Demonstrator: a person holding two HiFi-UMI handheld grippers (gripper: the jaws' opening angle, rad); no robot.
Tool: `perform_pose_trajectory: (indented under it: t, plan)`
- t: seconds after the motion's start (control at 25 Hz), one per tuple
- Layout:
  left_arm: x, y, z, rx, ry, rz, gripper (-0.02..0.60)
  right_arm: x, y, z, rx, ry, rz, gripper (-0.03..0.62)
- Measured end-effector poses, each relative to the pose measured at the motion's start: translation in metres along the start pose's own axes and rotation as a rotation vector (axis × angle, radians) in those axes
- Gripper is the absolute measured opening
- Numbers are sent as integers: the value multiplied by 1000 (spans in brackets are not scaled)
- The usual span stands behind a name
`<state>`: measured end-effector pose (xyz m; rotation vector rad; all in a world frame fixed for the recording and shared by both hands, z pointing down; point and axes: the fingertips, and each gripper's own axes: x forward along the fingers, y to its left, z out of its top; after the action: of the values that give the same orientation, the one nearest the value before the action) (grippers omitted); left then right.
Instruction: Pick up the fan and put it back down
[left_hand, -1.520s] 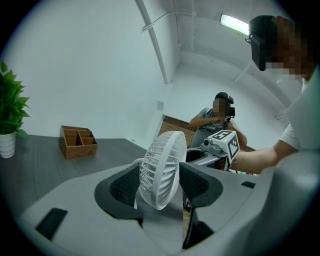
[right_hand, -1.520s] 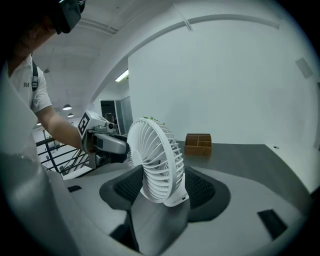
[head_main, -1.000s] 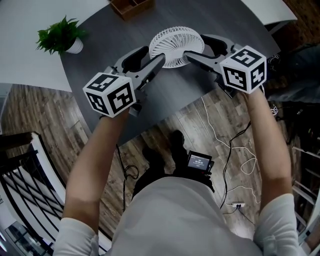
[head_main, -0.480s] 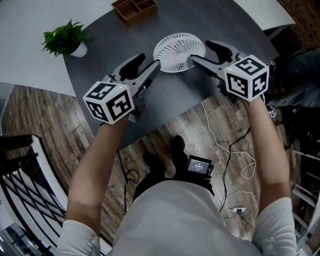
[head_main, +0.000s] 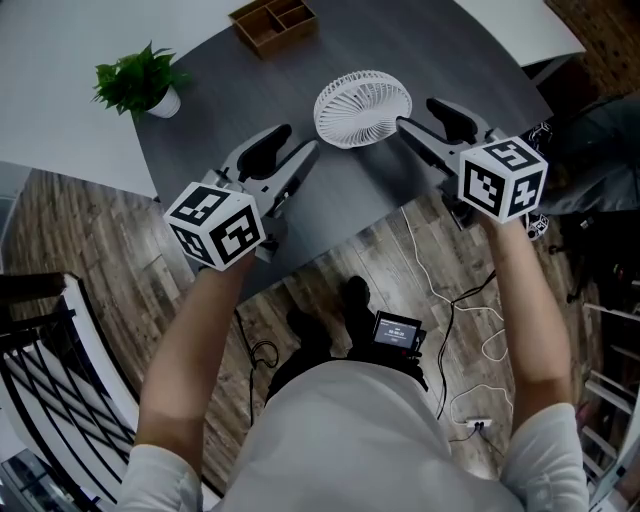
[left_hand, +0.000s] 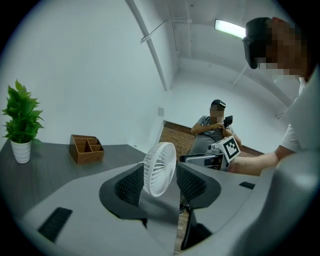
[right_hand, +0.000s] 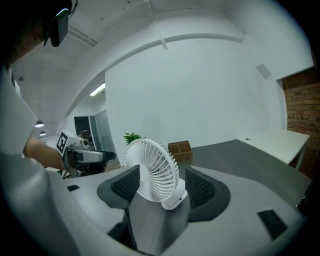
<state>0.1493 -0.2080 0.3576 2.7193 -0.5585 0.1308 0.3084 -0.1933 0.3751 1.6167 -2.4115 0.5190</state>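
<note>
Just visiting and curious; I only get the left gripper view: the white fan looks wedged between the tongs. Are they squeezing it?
Observer: No. The head view shows the fan standing on the table, apart from the left tongs, which have just been closing on nothing.
Operator: And the other tongs?
Observer: The right tongs are open, empty.
Operator: Does the fan have a foot?
Observer: Yes, the right gripper view shows a white base.

Head view looks steeply down at the counter (head_main: 225, 115); left and right gripper views face each other across it (both close to the fan (left_hand: 160, 169)).
</note>
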Motion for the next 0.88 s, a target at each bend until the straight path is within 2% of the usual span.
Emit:
perform_pose_trajectory:
  t: [0.16,0.2,0.32,0.4,0.56,0.88]
  plan:
    - [-11,-11,0,11,-9,-18,159,-7,16,-2,33,-9,6,258]
    - [-13,-13,0,12,-11,-22,142,-9,19,-3,30,-8,2,233]
    - [-19,-19,-2,11,-11,-32,98,-15,25,-5,16,-14,-22,103]
    - [-23,-23,-2,9,-6,-39,55,-21,29,-4,12,-19,-29,60]
    - [-35,-33,-1,0,-3,-60,18,-31,44,-1,-1,-28,-32,38]
    - [-54,-53,-6,-20,20,-93,11,-46,70,0,2,-33,-65,34]
